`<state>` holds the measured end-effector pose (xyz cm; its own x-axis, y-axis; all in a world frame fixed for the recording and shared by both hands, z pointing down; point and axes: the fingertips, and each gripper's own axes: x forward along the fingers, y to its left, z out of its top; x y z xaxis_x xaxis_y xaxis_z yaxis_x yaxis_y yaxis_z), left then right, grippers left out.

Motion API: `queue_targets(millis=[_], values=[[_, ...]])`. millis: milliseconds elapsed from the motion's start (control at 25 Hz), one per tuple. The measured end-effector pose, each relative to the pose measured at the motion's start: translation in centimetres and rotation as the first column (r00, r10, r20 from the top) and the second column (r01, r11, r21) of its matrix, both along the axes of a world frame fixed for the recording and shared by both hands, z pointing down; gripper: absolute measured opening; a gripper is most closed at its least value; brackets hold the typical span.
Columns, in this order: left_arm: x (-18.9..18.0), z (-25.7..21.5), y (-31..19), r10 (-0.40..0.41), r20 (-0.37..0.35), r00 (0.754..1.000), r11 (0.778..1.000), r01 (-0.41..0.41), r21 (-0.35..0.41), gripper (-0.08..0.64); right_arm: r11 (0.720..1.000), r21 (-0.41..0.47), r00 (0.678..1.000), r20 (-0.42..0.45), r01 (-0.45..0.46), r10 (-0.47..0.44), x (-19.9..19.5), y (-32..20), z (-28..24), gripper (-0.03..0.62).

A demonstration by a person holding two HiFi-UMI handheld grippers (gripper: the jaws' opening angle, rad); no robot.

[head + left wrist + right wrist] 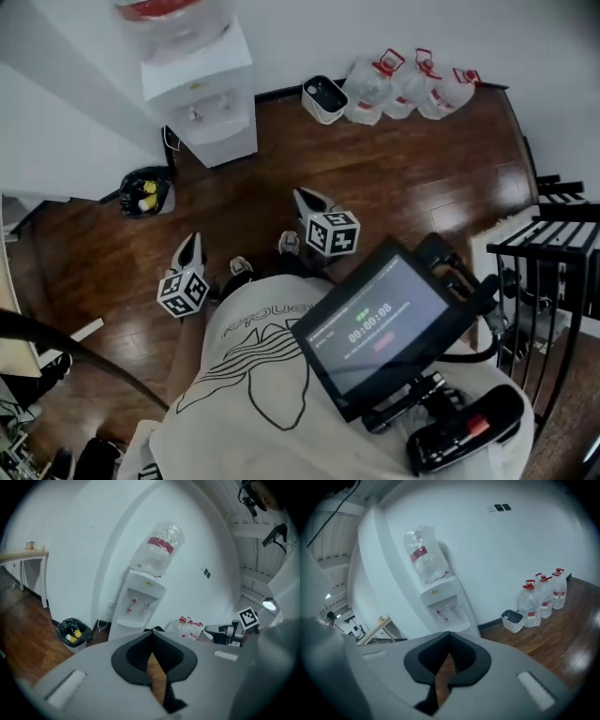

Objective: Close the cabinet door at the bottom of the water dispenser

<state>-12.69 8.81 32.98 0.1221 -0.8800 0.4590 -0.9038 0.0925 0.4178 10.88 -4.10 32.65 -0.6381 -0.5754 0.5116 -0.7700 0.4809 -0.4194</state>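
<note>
Here we hold the left claw [151, 634] and right claw [448, 633] pressed together, empty, facing one white plastic water dispenser [202, 94] and three clear red-capped water jugs [408, 89].
</note>
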Motion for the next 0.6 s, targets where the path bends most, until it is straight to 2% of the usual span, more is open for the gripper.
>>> queue_targets(millis=[120, 320, 440, 600], values=[[-0.3, -0.3, 0.3, 0.01, 0.003, 1.0, 1.0, -0.01, 0.013, 0.02, 0.999, -0.043, 0.999, 0.05, -0.002, 0.004, -1.7, 2.0, 1.1, 0.002], [0.9, -1.2, -0.9, 0.101, 0.039, 0.994, 0.994, -0.102, 0.039, 0.02, 0.999, -0.052, 0.998, 0.055, -0.013, 0.016, -1.8, 2.1, 1.5, 0.002], [0.7, -1.8, -1.1, 0.107, 0.05, 0.993, 0.993, -0.109, 0.049, 0.02, 0.998, -0.066, 0.998, 0.055, -0.007, 0.011, -2.1, 2.4, 1.5, 0.002], [0.0, -2.2, -1.4, 0.097, 0.055, 0.994, 0.993, -0.101, 0.064, 0.02, 0.997, -0.065, 0.997, 0.06, 0.045, -0.041, -3.4, 2.9, 1.5, 0.001]])
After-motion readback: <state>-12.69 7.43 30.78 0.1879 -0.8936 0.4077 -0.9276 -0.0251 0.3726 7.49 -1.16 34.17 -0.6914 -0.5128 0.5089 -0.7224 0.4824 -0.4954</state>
